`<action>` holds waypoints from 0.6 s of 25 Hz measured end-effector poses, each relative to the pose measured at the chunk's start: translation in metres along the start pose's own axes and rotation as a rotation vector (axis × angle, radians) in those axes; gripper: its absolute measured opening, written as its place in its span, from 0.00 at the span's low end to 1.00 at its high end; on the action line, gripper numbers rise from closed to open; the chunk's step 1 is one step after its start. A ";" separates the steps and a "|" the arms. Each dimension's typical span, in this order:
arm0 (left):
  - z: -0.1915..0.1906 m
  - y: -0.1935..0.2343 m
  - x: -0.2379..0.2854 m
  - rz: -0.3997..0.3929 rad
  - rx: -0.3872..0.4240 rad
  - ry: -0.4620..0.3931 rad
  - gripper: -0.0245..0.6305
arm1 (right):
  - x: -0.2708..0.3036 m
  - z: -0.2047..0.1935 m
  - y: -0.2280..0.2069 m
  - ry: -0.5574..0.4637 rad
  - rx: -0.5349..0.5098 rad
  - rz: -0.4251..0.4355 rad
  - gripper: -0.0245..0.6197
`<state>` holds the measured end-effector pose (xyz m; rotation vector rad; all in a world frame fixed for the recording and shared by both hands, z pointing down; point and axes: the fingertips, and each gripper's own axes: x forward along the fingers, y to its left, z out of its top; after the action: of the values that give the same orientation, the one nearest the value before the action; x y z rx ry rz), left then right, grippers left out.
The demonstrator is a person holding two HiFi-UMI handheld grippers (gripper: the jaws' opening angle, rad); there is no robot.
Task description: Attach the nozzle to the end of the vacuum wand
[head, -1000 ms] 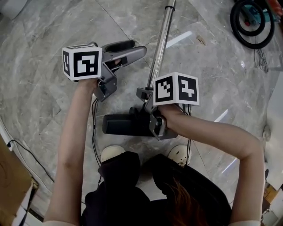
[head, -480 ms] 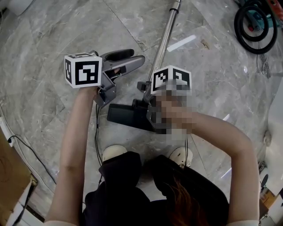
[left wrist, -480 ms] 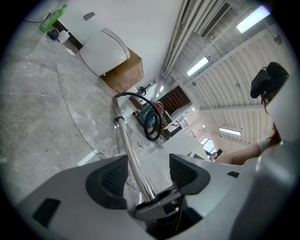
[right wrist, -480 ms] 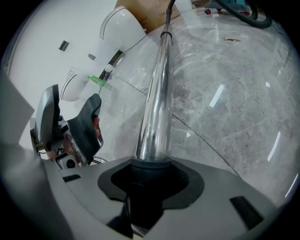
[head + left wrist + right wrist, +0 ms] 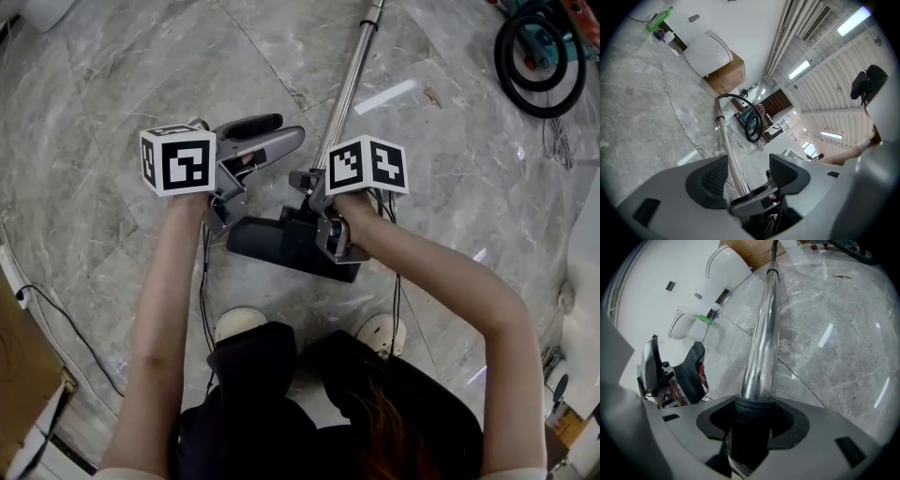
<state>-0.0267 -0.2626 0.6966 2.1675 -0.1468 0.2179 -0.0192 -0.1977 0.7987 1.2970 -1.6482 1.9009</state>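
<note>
Two small shifts show in the head view against a second ago. The nozzle (image 5: 272, 246) now lies slantwise on the floor (image 5: 112, 75), a little further up the frame. The right gripper (image 5: 309, 192) has gone up with it and sits tight at the lower end of the wand (image 5: 345, 89). The left gripper (image 5: 291, 127) holds just left of the tube, apparently not touching it. My reading: the nozzle is being pressed onto the wand end, or has just gone on. The joint itself is hidden under the right gripper's marker cube (image 5: 367, 167). The wand's far end is cut off at the top edge.

Left gripper view: the fingers (image 5: 710, 180) stand wide apart with nothing pressed between them. The chrome tube runs through the gap beyond them, down into a grey curved part (image 5: 752, 202). I cannot tell whether that part is the wand's latch or a finger of the other gripper.

Right gripper view: the fingers (image 5: 790, 426) close round a black neck (image 5: 749, 427), and the chrome tube runs straight out of it. They have just eased open a touch, but the neck is still between them and the pads look in contact. I take the neck for the nozzle's own. The easing may mean the push is finished. No seam or catch shows and the neck's lower part is in shadow, so seating is unconfirmed.
</note>
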 end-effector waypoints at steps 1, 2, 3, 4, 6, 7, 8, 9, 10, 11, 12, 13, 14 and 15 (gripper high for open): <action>0.000 -0.001 0.000 0.000 0.000 -0.001 0.44 | -0.001 0.000 0.002 0.000 -0.010 0.005 0.33; 0.000 -0.002 0.000 -0.003 0.000 -0.002 0.44 | -0.002 0.001 0.003 -0.002 -0.020 0.004 0.39; 0.000 -0.003 0.001 -0.006 0.002 -0.002 0.44 | -0.004 0.002 0.004 -0.005 -0.032 -0.001 0.44; 0.000 -0.004 0.001 -0.008 0.003 -0.002 0.44 | -0.006 0.004 0.003 -0.007 -0.044 -0.009 0.47; 0.000 -0.005 0.001 -0.011 0.008 -0.002 0.44 | -0.012 0.007 -0.002 -0.008 -0.054 -0.013 0.50; -0.001 -0.006 0.001 -0.012 0.011 -0.002 0.44 | -0.018 0.007 -0.005 -0.009 -0.053 -0.009 0.51; -0.001 -0.007 0.001 -0.014 0.013 -0.001 0.44 | -0.025 0.008 -0.009 -0.011 -0.053 -0.002 0.52; -0.002 -0.009 0.001 -0.014 0.017 0.000 0.44 | -0.035 0.008 -0.012 -0.014 -0.055 0.006 0.52; -0.003 -0.010 0.001 -0.013 0.020 0.000 0.44 | -0.045 0.008 -0.015 -0.021 -0.054 0.018 0.52; -0.003 -0.010 0.001 -0.007 0.026 -0.003 0.44 | -0.057 0.008 -0.018 -0.032 -0.045 0.036 0.52; -0.002 -0.010 0.001 0.004 0.035 -0.010 0.44 | -0.070 0.009 -0.020 -0.053 -0.026 0.059 0.52; -0.001 -0.011 0.001 0.018 0.046 -0.020 0.44 | -0.083 0.012 -0.021 -0.089 0.000 0.086 0.52; 0.001 -0.012 0.000 0.031 0.056 -0.033 0.44 | -0.097 0.018 -0.021 -0.143 0.026 0.117 0.52; 0.003 -0.013 -0.001 0.044 0.064 -0.046 0.44 | -0.111 0.025 -0.021 -0.211 0.042 0.146 0.52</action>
<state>-0.0247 -0.2578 0.6839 2.2358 -0.2167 0.2004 0.0667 -0.1792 0.7230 1.4746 -1.8612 1.9473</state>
